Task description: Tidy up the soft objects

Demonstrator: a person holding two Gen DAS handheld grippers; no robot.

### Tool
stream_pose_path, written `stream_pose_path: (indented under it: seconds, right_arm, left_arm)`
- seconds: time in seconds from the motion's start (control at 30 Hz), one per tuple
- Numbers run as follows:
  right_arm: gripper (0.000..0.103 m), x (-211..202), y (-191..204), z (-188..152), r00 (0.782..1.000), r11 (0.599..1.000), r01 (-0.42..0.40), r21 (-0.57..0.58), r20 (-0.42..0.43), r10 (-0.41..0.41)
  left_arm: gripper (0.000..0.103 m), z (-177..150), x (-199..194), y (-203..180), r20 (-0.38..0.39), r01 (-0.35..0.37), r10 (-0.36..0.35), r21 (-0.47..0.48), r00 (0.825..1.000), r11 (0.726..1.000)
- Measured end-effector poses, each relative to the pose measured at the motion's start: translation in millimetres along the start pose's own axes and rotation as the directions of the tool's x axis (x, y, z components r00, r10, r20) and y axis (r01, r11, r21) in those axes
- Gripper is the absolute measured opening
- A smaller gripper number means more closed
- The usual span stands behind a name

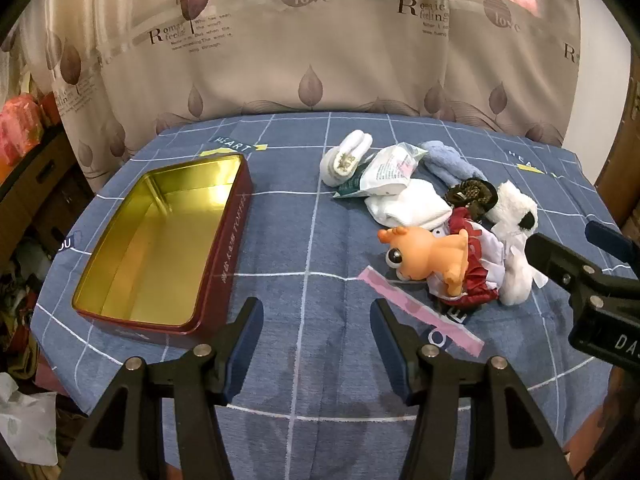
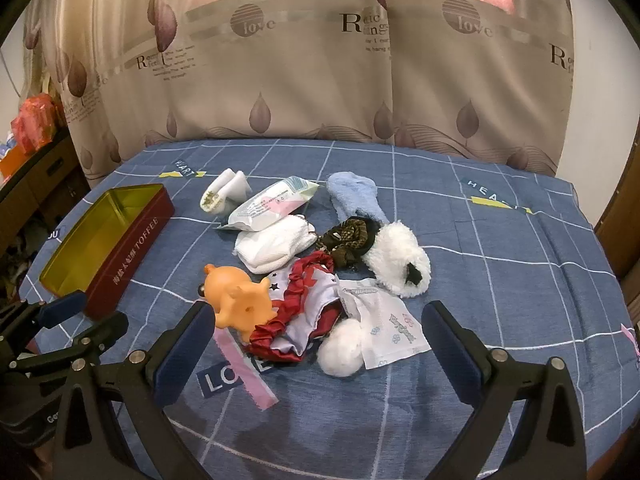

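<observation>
Nearest us, the left gripper [image 1: 316, 344] and the right gripper [image 2: 316, 352] both hover with fingers spread wide, holding nothing, above the blue checked tablecloth [image 1: 312, 248]. The soft pile, with orange toy [image 2: 240, 300], red-and-white garment [image 2: 304, 312] and fluffy white plush [image 2: 396, 260], lies center-right; the open toffee tin [image 1: 160, 248] sits left.

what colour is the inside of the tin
Shiny gold inside the tin, dark red outside; clearest in the left wrist view.
</observation>
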State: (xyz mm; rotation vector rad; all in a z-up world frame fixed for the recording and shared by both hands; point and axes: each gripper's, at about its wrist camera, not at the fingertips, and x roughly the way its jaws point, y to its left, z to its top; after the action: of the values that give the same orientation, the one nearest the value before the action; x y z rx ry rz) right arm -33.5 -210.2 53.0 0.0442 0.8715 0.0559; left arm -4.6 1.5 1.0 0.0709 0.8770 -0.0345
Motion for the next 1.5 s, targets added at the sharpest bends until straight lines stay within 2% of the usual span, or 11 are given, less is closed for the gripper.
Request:
stream_pose_path:
  seconds: [1.5]
  right_arm:
    - [0.102, 5.4, -9.0, -3.9, 1.000, 1.000, -0.017, 0.017, -0.015, 0.018]
  left_arm:
    - [0.057, -6.6, 4.8, -1.4, -0.024, 0.010, -0.010, 0.000, 1.000, 1.000]
